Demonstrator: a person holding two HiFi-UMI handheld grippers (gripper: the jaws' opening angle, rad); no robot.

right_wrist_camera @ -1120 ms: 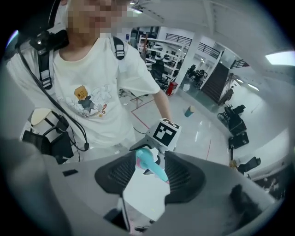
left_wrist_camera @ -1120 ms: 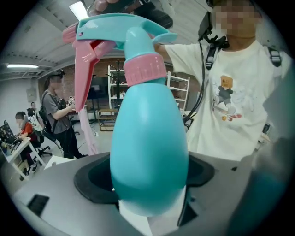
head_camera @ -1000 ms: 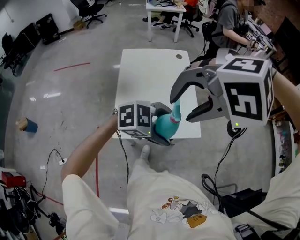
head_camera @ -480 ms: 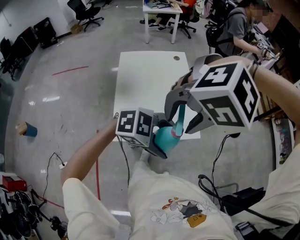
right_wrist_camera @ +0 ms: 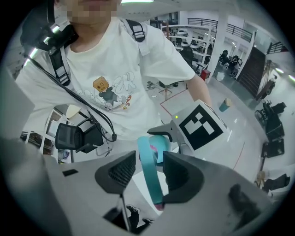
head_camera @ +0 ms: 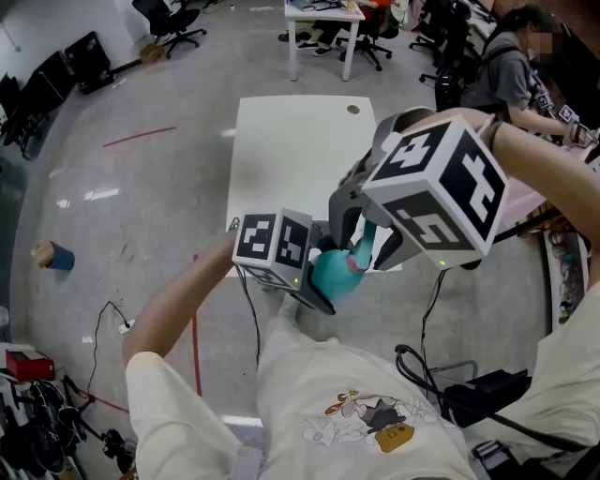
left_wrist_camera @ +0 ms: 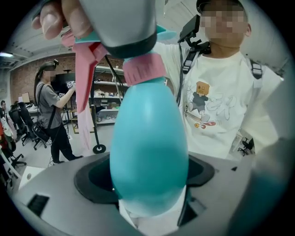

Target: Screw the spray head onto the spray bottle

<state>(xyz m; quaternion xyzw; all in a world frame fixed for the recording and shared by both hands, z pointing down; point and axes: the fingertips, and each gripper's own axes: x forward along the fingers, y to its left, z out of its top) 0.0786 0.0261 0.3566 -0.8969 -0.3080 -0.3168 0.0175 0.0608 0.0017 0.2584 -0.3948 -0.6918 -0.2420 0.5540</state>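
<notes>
A teal egg-shaped spray bottle (head_camera: 330, 277) is held in the air over the near edge of the white table (head_camera: 291, 150). My left gripper (head_camera: 314, 286) is shut on its lower body, and in the left gripper view the bottle (left_wrist_camera: 148, 147) fills the middle. A pink collar (left_wrist_camera: 144, 68) joins it to the teal and pink spray head (head_camera: 364, 246). My right gripper (head_camera: 361, 239) straddles that head from above with its jaws open. In the right gripper view the spray head (right_wrist_camera: 148, 168) lies against the right pad (right_wrist_camera: 182, 177), with a gap to the other pad.
A person (head_camera: 506, 75) sits at a desk at the back right. Another white table (head_camera: 323, 14) and office chairs stand at the far end. A blue cup (head_camera: 58, 255) lies on the grey floor at the left. Cables hang below the table's front edge.
My right gripper has come down and to the left from beside the bottle, and its jaws now straddle the spray head. The left gripper and bottle have barely moved.
</notes>
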